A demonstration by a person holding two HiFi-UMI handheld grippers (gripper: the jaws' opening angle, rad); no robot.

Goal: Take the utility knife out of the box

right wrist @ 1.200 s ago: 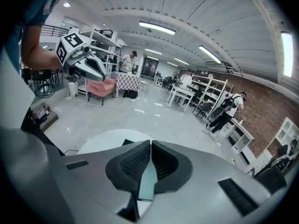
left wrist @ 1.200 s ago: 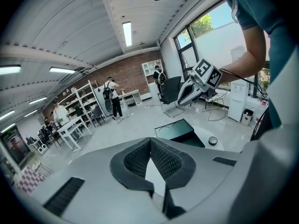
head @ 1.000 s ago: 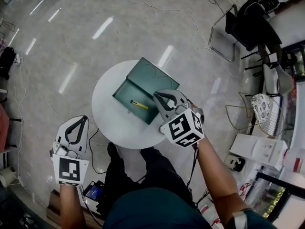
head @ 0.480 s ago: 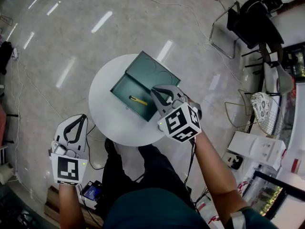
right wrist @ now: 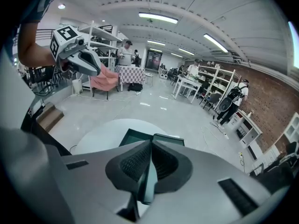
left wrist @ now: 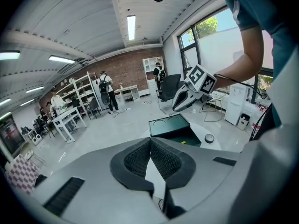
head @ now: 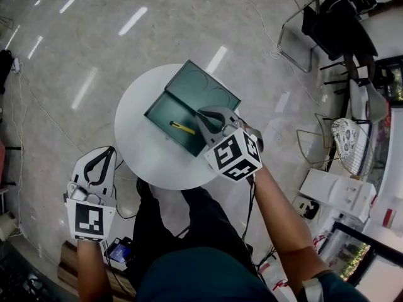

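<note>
inside the open box (head: pixel 160 114), the utility knife (head: pixel 182 128) is lying at 9 o'clock from your right gripper (head: pixel 201 114). both it and your left gripper (head: pixel 111 151) are sitting with jaws closed, empty. the knife is looking light, stiff, slim: be pinching across its handle.

Saw a round white desk (head: pixel 138 146) on the glossy floor (head: pixel 75 55), with an open green box (head: pixel 211 93) lying on it.
</note>
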